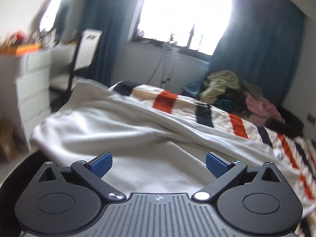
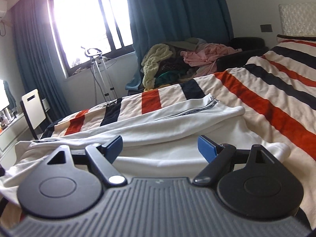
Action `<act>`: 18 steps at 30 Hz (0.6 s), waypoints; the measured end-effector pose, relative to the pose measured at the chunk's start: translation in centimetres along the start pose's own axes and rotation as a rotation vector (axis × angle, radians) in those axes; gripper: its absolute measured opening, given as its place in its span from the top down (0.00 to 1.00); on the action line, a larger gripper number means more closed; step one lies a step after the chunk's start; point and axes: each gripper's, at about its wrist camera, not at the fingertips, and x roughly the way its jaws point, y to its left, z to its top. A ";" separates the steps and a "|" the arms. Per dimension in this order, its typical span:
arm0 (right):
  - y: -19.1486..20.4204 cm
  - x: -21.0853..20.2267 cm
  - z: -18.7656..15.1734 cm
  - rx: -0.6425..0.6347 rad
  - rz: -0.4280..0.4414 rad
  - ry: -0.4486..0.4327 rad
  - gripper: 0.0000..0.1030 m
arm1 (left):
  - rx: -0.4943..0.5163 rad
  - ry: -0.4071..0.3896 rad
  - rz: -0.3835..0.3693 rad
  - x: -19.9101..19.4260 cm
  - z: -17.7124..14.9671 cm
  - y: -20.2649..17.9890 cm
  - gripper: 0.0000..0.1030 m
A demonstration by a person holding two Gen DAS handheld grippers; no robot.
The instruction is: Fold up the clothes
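Note:
A white zip-up garment [image 1: 122, 130] lies spread across the striped bed cover [image 1: 203, 108], with a sleeve folded over its body. My left gripper [image 1: 159, 163] is open and empty, its blue pads [image 1: 101, 165] wide apart just above the white cloth. In the right wrist view the same garment [image 2: 167, 122] shows its zipper and a cuff at the right. My right gripper [image 2: 160, 148] is open and empty, low over the garment's near part.
A pile of unfolded clothes [image 2: 177, 61] lies beyond the far side of the bed, under the blue curtains [image 2: 173, 9]. A white dresser [image 1: 29, 90] and a chair [image 2: 33, 106] stand to the left. A metal stand [image 2: 98, 69] stands by the window.

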 end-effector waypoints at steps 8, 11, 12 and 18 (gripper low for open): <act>-1.8 0.6 -0.2 0.093 -0.035 0.032 0.18 | -0.332 0.275 0.197 4.0 2.6 10.2 0.03; -2.4 1.0 -0.3 0.117 -0.045 0.056 0.18 | -0.568 0.333 0.225 4.9 2.1 14.9 0.03; -2.6 1.2 -0.4 0.126 -0.048 0.065 0.18 | -0.633 0.337 0.220 5.3 1.8 16.2 0.03; -3.2 2.0 -0.7 0.151 -0.075 0.113 0.18 | -0.733 0.326 0.254 7.1 1.5 19.0 0.07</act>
